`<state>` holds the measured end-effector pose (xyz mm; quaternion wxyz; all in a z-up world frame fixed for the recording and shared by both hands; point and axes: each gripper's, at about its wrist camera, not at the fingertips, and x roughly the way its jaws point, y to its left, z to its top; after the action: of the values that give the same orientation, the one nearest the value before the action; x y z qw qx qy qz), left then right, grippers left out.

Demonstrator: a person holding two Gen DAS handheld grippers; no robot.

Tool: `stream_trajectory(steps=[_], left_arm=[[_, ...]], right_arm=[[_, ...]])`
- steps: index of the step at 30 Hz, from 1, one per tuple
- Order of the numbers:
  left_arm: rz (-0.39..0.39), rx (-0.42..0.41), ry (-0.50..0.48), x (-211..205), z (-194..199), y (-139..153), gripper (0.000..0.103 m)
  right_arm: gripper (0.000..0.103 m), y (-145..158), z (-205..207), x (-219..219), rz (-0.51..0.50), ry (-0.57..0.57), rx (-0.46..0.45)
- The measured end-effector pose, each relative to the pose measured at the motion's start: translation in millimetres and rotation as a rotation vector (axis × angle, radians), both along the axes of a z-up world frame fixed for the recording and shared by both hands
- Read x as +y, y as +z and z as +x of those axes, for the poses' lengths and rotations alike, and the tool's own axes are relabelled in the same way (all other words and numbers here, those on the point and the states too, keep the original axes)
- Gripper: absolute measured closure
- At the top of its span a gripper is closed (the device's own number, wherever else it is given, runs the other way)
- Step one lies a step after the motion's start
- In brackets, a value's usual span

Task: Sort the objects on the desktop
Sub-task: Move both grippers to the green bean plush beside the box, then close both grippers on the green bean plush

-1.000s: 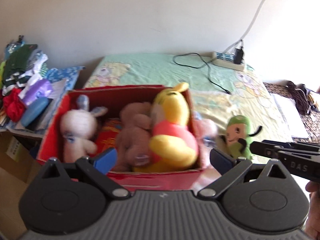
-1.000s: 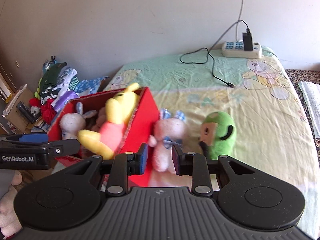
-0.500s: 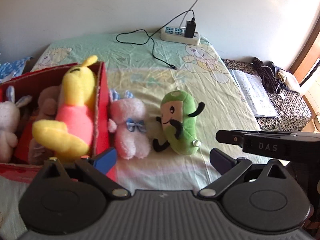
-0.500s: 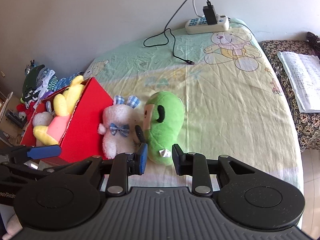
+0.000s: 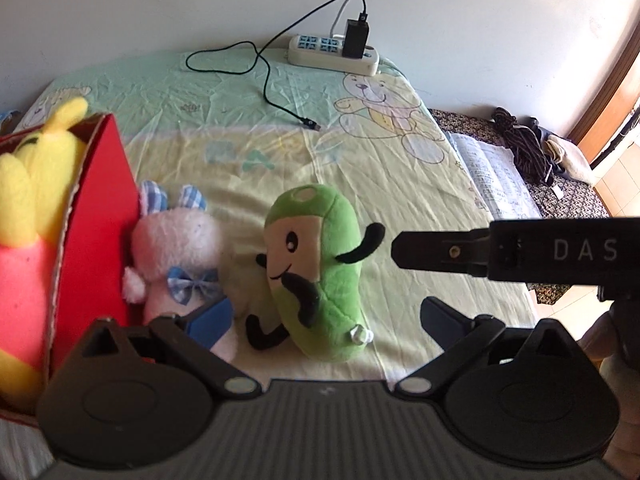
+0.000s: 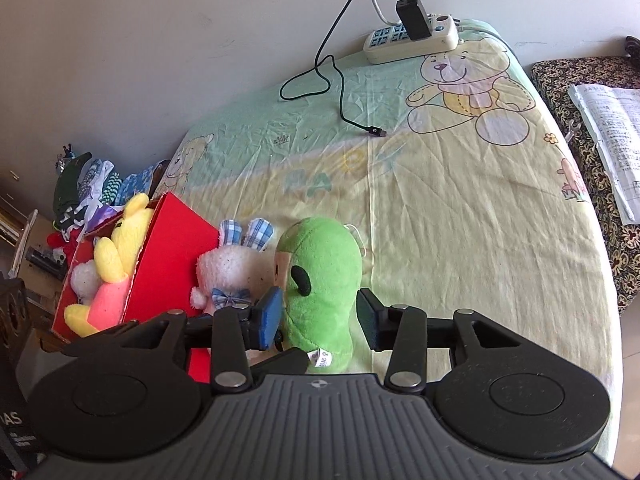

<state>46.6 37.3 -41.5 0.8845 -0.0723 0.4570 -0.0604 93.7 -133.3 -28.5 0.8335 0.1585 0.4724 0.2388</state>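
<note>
Right gripper, jaws spread wide, is straddling the green bean-shaped plush toy for boxing; left gripper is hanging agape, empty.

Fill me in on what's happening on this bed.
A person is sorting plush toys into a red cardboard box. The right hand-held gripper is open, its jaws on either side of the green bean-shaped plush toy. The left hand-held gripper is open and empty. A pink plush bunny lies against the box's outer wall.
</note>
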Motion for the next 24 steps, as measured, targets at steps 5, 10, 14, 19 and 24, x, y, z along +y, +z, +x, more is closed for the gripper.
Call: stream_trajectory(steps=[5, 10, 14, 19, 24], left_arm=[[-0.011, -0.001, -0.005, 1, 14, -13, 0.003], [-0.006, 0.016, -0.004, 2, 28, -24, 0.003], [-0.005, 0.034, 0.002, 4, 39, -31, 0.003], [-0.017, 0.071, 0.003, 4, 52, -43, 0.005], [-0.043, 0.11, -0.004, 4, 62, -52, 0.015]], right_arm=[[0.054, -12, 20, 7, 0.024, -0.001, 0.062], [0.053, -28, 36, 14, 0.056, 0.006, 0.13], [0.041, -37, 47, 18, 0.033, 0.004, 0.14], [0.037, -49, 60, 16, 0.055, 0.016, 0.17], [0.03, -61, 67, 16, 0.108, 0.033, 0.212]])
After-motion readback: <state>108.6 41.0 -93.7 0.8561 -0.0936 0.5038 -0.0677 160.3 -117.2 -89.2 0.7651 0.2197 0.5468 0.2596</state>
